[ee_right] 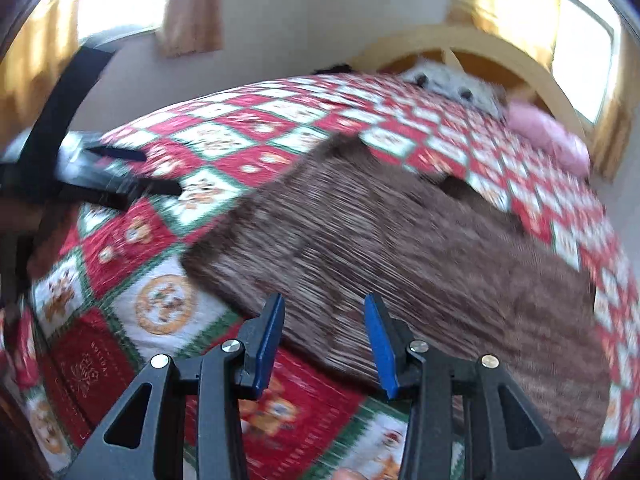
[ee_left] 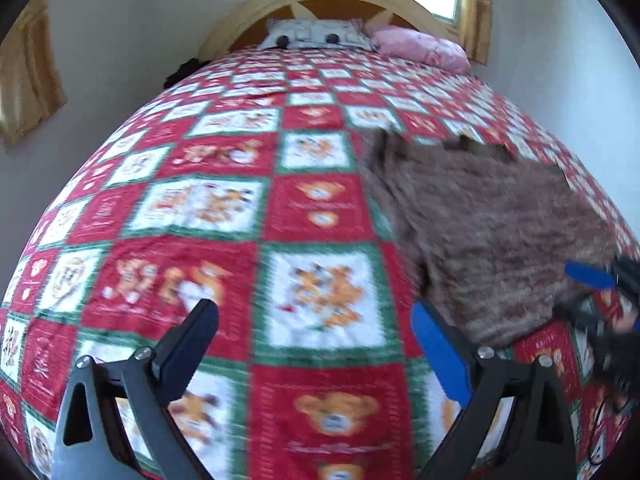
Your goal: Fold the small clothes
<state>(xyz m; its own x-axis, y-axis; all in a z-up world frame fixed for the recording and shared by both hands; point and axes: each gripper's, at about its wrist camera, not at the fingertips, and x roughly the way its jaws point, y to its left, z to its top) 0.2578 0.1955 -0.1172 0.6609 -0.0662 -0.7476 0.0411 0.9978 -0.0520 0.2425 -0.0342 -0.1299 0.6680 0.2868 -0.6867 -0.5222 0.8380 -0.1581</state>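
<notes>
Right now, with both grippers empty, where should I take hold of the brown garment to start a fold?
Judging from its flat pose, take the brown garment by its near edge, coming low from the bed's foot with the right gripper. That hem lies just ahead of its open jaws, and the bedspread leaves room to slide under.

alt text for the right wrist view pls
A brown garment lies spread on a red, white and green bedspread, blurred by motion. The right gripper hangs open above its near edge, holding nothing; the left gripper is at far left.

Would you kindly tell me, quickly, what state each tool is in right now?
Left tool: open wide, holding nothing, above the bedspread.
Right tool: open, empty, over the brown garment.
</notes>
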